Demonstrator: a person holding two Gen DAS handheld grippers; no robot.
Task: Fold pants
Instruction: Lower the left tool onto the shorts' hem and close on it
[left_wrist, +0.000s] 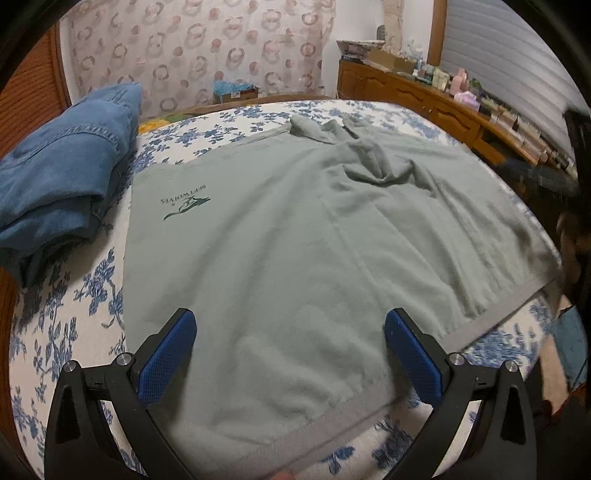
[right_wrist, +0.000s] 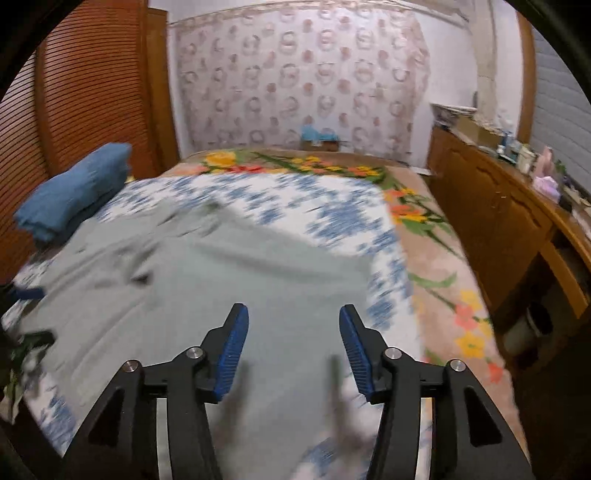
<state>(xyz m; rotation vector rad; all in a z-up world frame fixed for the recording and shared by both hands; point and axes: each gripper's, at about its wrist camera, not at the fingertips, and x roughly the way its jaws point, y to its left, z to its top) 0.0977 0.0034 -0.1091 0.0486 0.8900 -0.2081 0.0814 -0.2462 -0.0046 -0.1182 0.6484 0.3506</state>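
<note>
The grey-green pants (left_wrist: 295, 229) lie spread flat on the floral bed sheet (left_wrist: 55, 332), with a dark green logo (left_wrist: 184, 206) near their left edge and bunched folds at the far end. My left gripper (left_wrist: 290, 328) is open and empty, just above the near hem. In the right wrist view the same pants (right_wrist: 229, 280) appear blurred. My right gripper (right_wrist: 293, 325) is open and empty above their right part.
A folded pile of blue denim (left_wrist: 62, 170) sits at the bed's left side, also in the right wrist view (right_wrist: 74, 192). A wooden sideboard (left_wrist: 436, 107) with small items runs along the right. A slatted wooden door (right_wrist: 81, 88) stands at the left.
</note>
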